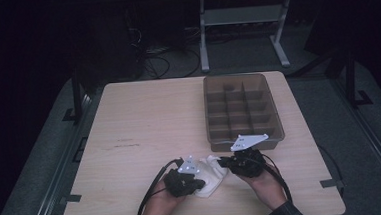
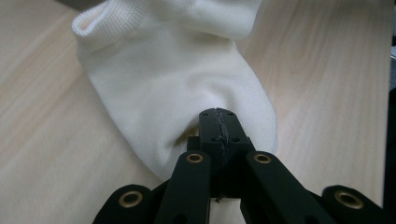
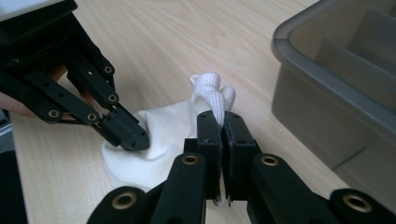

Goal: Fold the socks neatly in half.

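While both of my grippers are pinching the white sock (image 1: 210, 179), it lies on the tabletop (image 1: 144, 125) near my edge, just in front of the grey divided bin (image 1: 243, 111). My left gripper (image 2: 219, 122) has its fingers pressed together on a fold at the sock's rounded end, and my right gripper (image 3: 222, 122) has its fingers clamped on a bunched bit of the cuff, which sticks up above the tips.

To do this step well, I judge that I should keep both pinches firm and move the two hands as one, so the fabric neither stretches nor slips free of one side. If I am folding it, I would bring one end over the other with the sock low to the wood, then release only once the layers lie flat. The right pinch holds little cloth, so it could slip out if I tug.

From above, the bin's compartments look empty, though it is dim and one far cell has a dark patch I cannot make out.
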The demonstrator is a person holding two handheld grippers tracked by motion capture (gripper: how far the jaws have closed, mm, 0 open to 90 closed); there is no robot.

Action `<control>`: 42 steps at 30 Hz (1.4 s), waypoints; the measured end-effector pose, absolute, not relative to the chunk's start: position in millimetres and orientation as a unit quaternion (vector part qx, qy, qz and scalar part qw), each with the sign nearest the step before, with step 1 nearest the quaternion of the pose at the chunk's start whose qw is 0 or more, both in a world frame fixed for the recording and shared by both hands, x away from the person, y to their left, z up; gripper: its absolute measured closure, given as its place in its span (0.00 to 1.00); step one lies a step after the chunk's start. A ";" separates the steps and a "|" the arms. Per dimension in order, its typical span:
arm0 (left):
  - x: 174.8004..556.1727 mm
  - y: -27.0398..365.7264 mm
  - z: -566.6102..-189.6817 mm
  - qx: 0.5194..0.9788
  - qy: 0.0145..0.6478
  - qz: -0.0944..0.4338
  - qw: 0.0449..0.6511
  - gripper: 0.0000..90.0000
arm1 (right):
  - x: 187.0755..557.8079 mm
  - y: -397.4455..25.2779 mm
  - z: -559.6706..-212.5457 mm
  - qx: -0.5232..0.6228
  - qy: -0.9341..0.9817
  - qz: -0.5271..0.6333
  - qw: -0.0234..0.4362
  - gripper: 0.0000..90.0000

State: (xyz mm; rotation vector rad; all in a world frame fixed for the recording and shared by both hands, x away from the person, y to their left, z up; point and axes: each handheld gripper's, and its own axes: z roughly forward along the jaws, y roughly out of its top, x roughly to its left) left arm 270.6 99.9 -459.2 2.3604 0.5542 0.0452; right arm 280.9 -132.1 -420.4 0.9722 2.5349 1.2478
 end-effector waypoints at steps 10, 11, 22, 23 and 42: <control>287.7 86.6 -460.0 0.910 0.216 0.017 0.353 1.00 | 280.2 -127.2 -421.3 0.318 0.849 0.415 0.075 0.97; 288.2 86.4 -460.0 0.910 0.217 0.016 0.353 1.00 | 279.9 -125.9 -421.6 0.315 0.851 0.414 0.074 0.97; 274.4 104.5 -436.6 0.893 0.212 0.030 0.396 0.97 | 279.0 -122.6 -424.7 0.312 0.855 0.408 0.078 0.96; 272.1 107.1 -435.1 0.892 0.212 0.030 0.397 0.97 | 279.1 -122.8 -424.6 0.312 0.854 0.408 0.079 0.96; 265.0 108.5 -460.8 0.911 0.218 0.014 0.349 0.97 | 270.9 -110.0 -428.9 0.295 0.865 0.400 0.068 0.96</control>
